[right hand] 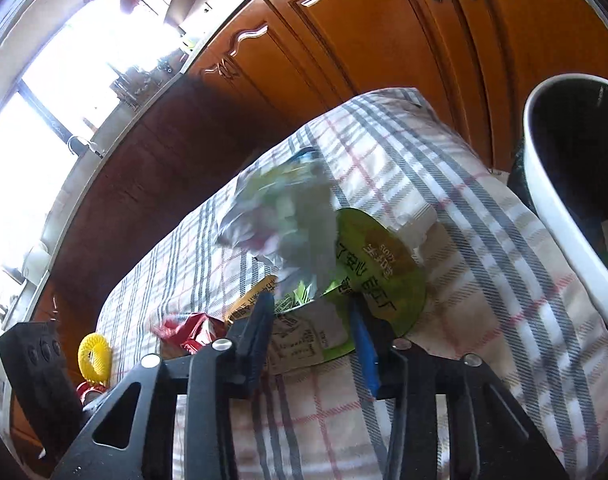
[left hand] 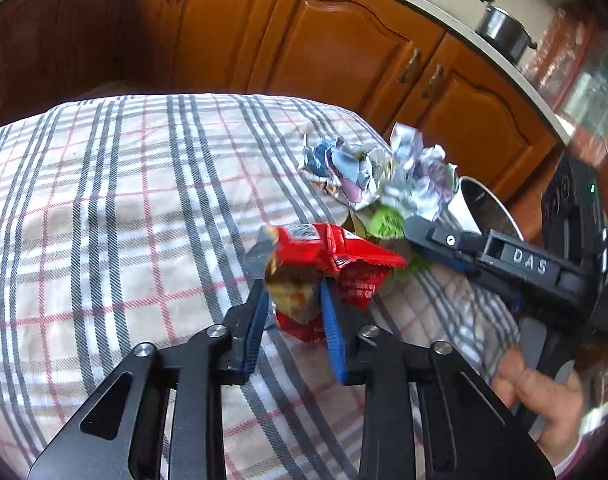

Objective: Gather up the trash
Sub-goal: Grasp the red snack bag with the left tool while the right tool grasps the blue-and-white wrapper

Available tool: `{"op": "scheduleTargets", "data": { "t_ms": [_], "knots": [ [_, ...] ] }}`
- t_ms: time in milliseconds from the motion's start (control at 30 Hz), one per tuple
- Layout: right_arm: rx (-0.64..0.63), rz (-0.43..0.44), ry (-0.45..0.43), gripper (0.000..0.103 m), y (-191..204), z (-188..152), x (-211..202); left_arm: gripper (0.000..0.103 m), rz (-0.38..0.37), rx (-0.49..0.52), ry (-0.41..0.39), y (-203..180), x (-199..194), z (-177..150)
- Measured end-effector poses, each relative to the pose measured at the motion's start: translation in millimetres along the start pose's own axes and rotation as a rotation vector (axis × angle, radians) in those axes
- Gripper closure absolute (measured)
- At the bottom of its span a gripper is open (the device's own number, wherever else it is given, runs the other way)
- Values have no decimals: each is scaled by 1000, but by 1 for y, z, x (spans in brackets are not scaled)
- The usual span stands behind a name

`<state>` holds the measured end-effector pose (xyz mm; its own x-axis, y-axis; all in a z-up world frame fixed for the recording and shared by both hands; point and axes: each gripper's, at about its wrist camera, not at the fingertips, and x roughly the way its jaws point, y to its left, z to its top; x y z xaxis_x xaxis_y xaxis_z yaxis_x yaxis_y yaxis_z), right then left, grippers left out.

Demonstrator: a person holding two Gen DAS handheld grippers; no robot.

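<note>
Both grippers loaded, bin drop judged next.
Left gripper [left hand: 294, 300] clamped red snack wrapper [left hand: 323, 256] above checked cloth [left hand: 104, 220]; right gripper [right hand: 311, 320] pinched green-lidded cup [right hand: 379, 264], white bin [right hand: 559, 208] at right.

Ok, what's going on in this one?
A person is clearing trash off a table covered with a checked cloth. The left tool is closed on a red snack wrapper, held just above the cloth. The right tool grips a white cup with a green peeled lid. Crumpled paper lies beside them, and a white bin stands at the table's edge.
</note>
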<state>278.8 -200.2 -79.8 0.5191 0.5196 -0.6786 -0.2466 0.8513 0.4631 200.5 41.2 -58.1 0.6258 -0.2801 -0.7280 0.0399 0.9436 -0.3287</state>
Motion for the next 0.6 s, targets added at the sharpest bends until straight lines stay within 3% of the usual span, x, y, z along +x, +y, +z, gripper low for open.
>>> {"op": "scheduleTargets", "data": {
  "t_ms": [67, 100, 333, 367, 500, 533, 600],
  "knots": [
    [-32, 12, 0, 102, 5, -1, -2, 91, -14, 14, -3, -2, -4, -4],
    [-62, 3, 0, 103, 10, -3, -5, 92, -18, 17, -5, -3, -7, -5],
    [-105, 33, -12, 102, 10, -16, -31, 96, -16, 11, -31, 0, -31, -17],
    [-92, 42, -22, 96, 6, -16, -34, 96, -16, 5, -33, 2, -34, -19],
    [-79, 9, -93, 94, -3, -2, -43, 96, -8, -25, -46, 10, -42, -22],
    [-83, -5, -111, 91, -5, 4, -43, 96, -7, -29, -47, 11, -42, -21],
    [-96, -55, -153, 73, -7, 14, -45, 96, -6, -38, -49, 14, -42, -20]
  ]
}}
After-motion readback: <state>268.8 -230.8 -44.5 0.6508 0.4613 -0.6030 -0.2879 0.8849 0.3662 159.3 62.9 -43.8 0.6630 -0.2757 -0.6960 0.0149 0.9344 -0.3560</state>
